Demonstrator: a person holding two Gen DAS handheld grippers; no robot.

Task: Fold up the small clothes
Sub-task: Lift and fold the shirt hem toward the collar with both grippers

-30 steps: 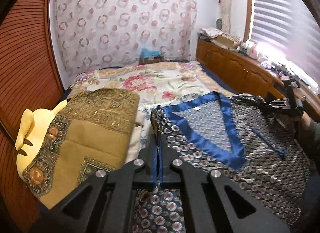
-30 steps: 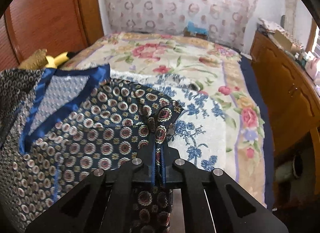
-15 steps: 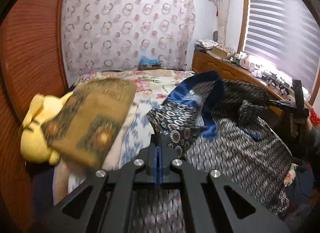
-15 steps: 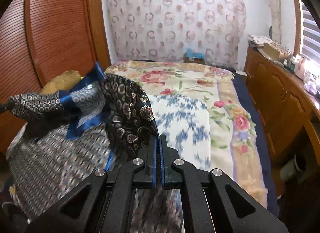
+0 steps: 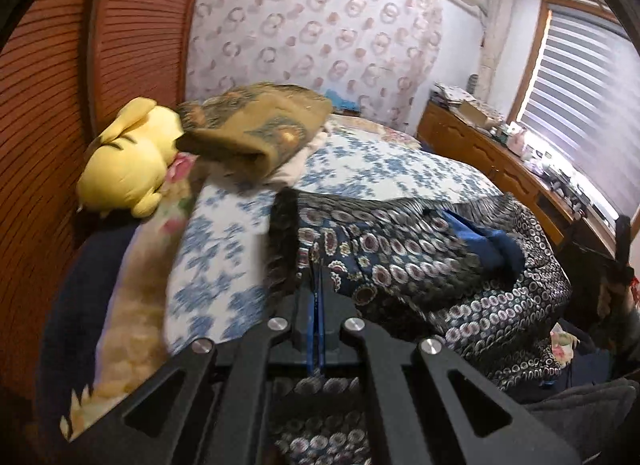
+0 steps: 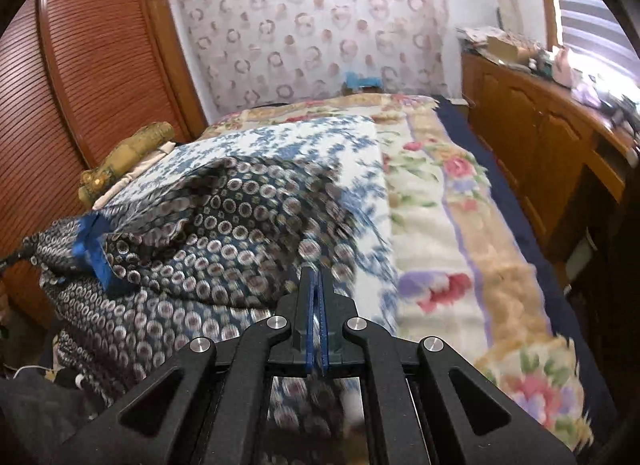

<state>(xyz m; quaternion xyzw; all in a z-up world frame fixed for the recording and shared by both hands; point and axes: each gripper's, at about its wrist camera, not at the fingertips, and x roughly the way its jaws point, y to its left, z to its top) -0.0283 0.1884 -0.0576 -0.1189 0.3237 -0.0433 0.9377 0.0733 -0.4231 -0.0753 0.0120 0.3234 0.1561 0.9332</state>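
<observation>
Left gripper (image 5: 316, 285) is clamped tight, its blue-padded fingers pinching a corner of the patterned garment (image 5: 420, 261), a dark fabric covered in small rings with a bright blue trim (image 5: 486, 239). The cloth bunches up in a heap over the near part of the bed (image 5: 240, 233), draped across the blue-and-white floral cover and spilling off the near edge. On the other side, the right gripper (image 6: 316, 285) is pinched closed too, with the same garment (image 6: 208, 233) caught between its fingers and fabric trailing down under the jaws; the picture blurs there, so the exact edge held is hard to make out. The blue trim (image 6: 94, 253) shows folded over at the far left of that view. Beyond the heap, a yellow plush toy (image 5: 128, 161) lies against the wooden slatted wardrobe (image 5: 60, 85), touching a folded gold-brown patterned cloth (image 5: 256, 129) stacked on the bed. A wooden sideboard (image 6: 532, 137) runs along the right wall, beside the bed.
</observation>
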